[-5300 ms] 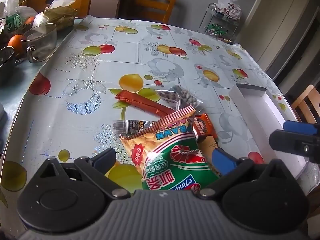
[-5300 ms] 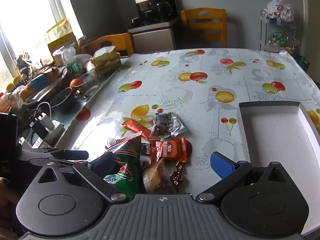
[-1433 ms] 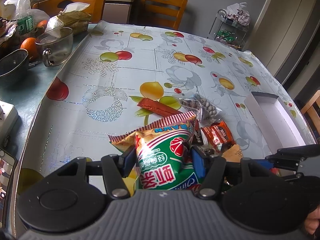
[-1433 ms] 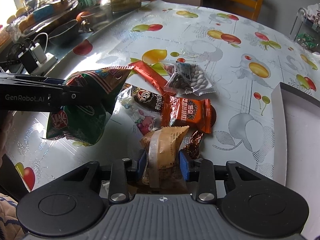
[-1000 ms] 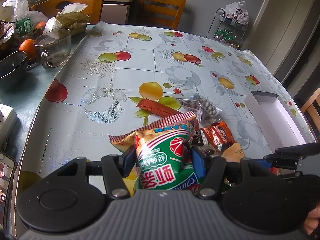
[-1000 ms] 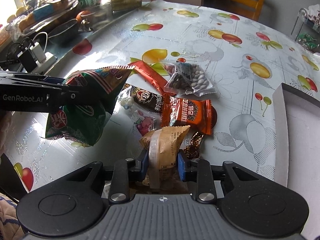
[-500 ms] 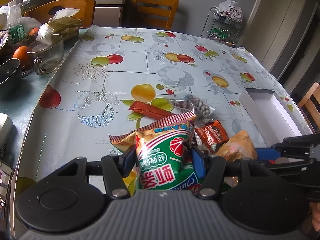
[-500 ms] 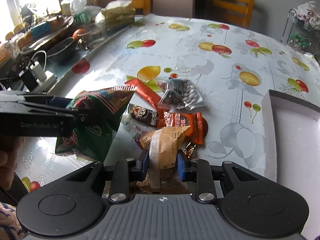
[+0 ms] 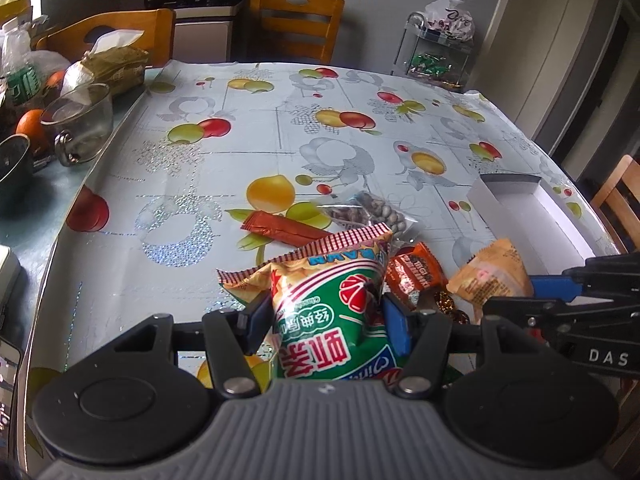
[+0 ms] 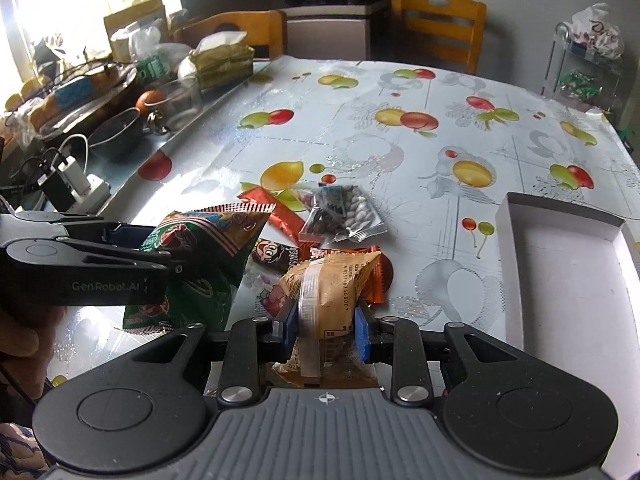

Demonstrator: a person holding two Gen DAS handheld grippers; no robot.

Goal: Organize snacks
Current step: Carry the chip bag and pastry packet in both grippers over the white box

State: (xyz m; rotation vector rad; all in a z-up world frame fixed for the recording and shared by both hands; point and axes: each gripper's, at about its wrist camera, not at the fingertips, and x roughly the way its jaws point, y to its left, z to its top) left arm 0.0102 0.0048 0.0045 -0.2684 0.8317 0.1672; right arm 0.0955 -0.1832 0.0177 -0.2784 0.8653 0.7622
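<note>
The left hand-held gripper [image 9: 326, 316] was clamped on the green prawn-cracker bag [image 9: 332, 304], its blue pads pressed into both sides — the bag was held above the table [image 9: 240, 152], beside the snack pile. The right hand-held gripper [image 10: 325, 330] was closed tight on the tan wrapped pastry [image 10: 328, 280], also held above the table. Below them lay an orange candy packet [image 9: 414, 272], a long red-brown stick pack [image 9: 286, 230] and a clear bag of nuts [image 10: 340, 214]. The white box [image 10: 560, 264] sat to the right — near the pile, with nothing visible inside.
</note>
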